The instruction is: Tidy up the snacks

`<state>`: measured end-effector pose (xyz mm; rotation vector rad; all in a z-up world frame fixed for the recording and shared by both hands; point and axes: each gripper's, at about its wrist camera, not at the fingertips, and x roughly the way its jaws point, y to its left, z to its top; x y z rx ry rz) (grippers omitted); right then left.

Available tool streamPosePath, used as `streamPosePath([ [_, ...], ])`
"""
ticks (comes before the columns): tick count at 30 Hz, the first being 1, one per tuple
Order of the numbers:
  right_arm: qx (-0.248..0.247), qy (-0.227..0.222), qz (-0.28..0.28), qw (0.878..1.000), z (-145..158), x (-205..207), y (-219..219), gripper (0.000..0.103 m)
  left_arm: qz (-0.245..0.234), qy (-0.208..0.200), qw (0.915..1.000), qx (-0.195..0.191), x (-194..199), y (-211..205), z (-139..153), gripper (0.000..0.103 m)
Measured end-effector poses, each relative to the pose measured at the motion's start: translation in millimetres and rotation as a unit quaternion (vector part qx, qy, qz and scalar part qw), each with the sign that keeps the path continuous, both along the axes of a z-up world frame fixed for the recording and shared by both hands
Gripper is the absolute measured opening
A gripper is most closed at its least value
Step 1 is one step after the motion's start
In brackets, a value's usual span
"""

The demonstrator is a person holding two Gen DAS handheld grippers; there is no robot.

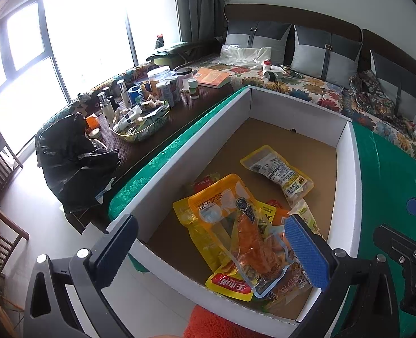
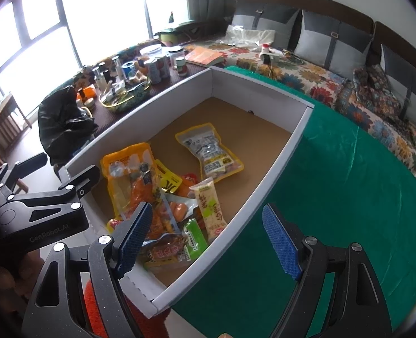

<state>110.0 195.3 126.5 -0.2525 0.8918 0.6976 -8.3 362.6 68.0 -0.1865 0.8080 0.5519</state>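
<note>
We see a sofa (image 1: 306,84) with a floral cover filling the back of both views, its far right end cut off by the lens edge. In front of it a green cloth (image 2: 334,197) covers the surface that carries a large white box (image 1: 179,169) with a brown cardboard floor; the box's near corner runs out of the left wrist view at the bottom. Beside the box stands a dark side table (image 1: 179,112) crowded with jars and bottles whose labels are too small for us to read, and a black bag (image 1: 72,157) slumps at its end.

All the snacks lie inside the box. Most sit in an overlapping heap at the near end, so we can make out only parts of the lower packets. On top is a yellow pouch with a clear window (image 1: 230,219), partly covering a red-and-yellow packet (image 1: 230,286). A cream snack bar (image 2: 210,205) leans on the heap next to a small green packet (image 2: 195,236), just inside the right wall. One yellow-edged packet (image 2: 208,152) lies alone, apart from the heap, toward the middle of the floor.

Our left gripper (image 1: 210,250) hovers over the heap's near end, fingers spread wide and holding nothing. Our right gripper (image 2: 208,239) straddles the right wall, fingers likewise spread and empty; its left pad (image 2: 134,239) hides part of the heap.
</note>
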Motion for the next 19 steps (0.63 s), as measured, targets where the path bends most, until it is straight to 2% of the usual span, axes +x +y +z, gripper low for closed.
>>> streamPosePath([
  [19, 0.0, 0.003, -0.001, 1.0, -1.0, 0.5, 0.3, 0.083, 0.0, 0.001, 1.0, -0.008, -0.9, -3.5, -2.8, 0.103],
])
